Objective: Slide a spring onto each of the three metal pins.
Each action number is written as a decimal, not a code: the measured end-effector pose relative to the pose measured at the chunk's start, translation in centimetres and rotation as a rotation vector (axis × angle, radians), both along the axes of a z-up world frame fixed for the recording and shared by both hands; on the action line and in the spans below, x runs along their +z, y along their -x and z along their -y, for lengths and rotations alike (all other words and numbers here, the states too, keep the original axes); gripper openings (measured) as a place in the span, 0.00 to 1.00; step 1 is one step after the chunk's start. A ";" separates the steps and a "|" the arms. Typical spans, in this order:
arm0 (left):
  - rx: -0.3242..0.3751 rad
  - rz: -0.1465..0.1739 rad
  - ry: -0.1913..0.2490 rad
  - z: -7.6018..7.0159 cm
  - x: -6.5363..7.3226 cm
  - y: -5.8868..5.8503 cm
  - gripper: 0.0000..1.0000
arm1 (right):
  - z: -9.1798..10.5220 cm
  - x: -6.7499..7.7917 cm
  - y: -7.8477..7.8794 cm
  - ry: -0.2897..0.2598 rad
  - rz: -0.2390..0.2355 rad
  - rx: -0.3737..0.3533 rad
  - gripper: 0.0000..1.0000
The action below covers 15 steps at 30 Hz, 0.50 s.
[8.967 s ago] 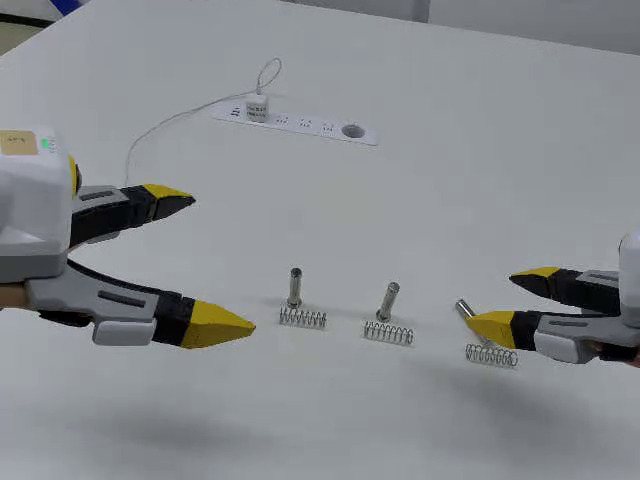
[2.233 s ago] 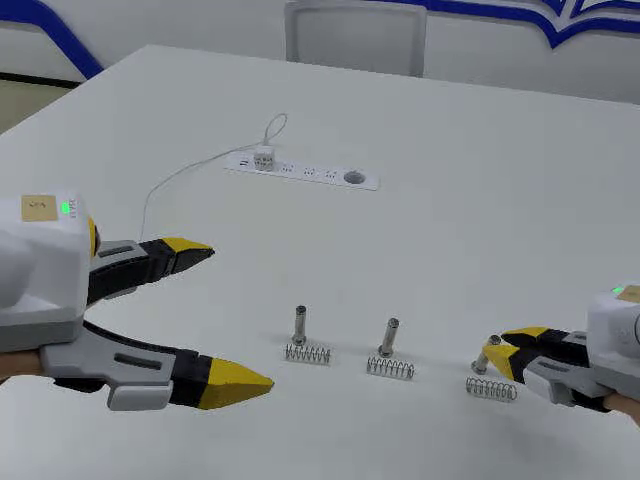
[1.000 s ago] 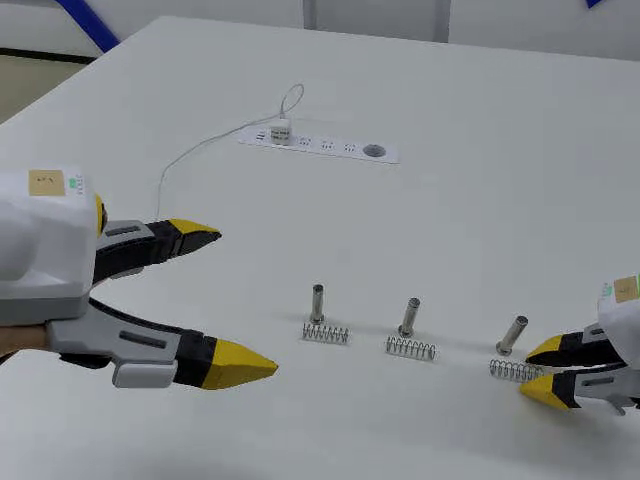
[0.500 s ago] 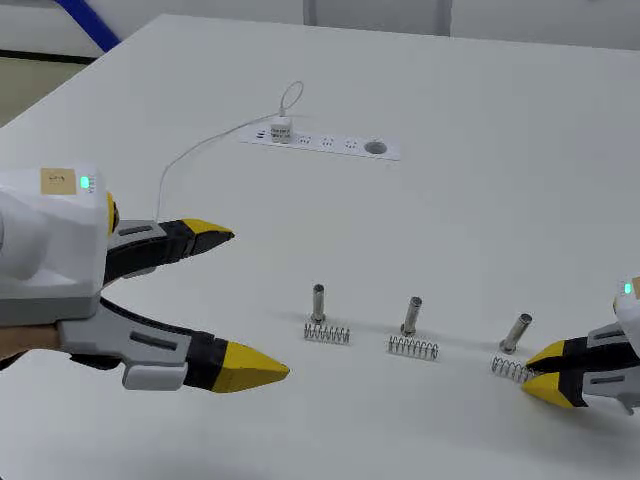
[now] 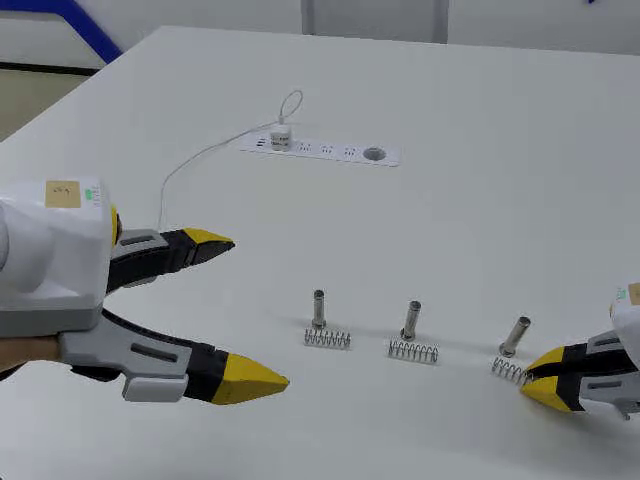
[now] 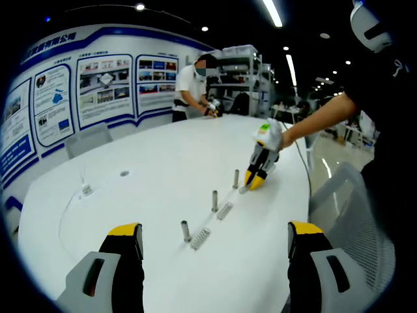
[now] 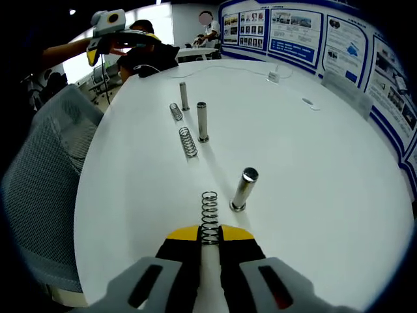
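Right gripper view, lower centre: we see one spring [image 7: 209, 212] lying just beside its tilted pin [image 7: 243, 189], its near end pinched by the clenched right hand-held gripper [image 7: 209, 238]. In the head view's lower left, the left hand-held gripper [image 5: 250, 310] gapes wide over bare table [image 5: 480, 230].

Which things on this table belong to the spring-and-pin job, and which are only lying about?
Job: left pin, middle pin, right pin; left spring, middle spring, right spring, nipped by the right gripper; left gripper, open.
Lying about: power strip, its white cable.
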State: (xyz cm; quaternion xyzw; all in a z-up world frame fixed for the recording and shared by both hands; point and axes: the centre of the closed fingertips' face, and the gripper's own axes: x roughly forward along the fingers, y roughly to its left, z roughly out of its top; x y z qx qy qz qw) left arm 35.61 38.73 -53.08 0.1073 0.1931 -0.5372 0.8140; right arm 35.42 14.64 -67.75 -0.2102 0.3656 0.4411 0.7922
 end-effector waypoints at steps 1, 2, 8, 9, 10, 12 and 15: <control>0.002 -0.002 0.002 0.0 0.0 0.0 0.94 | 0.0 0.1 0.0 0.000 0.007 -0.003 0.11; 0.005 -0.002 0.005 0.0 0.0 -0.1 0.94 | 0.1 0.1 -0.1 0.002 0.005 -0.017 0.10; -0.005 0.002 -0.002 0.0 -0.1 0.1 0.93 | 0.2 0.4 0.2 0.042 0.022 -0.019 0.10; -0.005 0.002 0.002 0.1 0.0 0.1 0.93 | 0.1 0.6 0.3 0.038 0.024 -0.023 0.10; -0.002 0.004 0.006 0.1 0.0 0.0 0.93 | 0.0 1.1 0.2 0.016 0.028 -0.032 0.10; -0.001 0.008 0.007 0.1 0.0 0.0 0.93 | -0.2 1.9 0.2 0.004 0.037 -0.040 0.10; -0.006 0.011 0.010 0.3 0.0 0.0 0.93 | -0.7 2.9 0.5 0.010 0.050 -0.030 0.10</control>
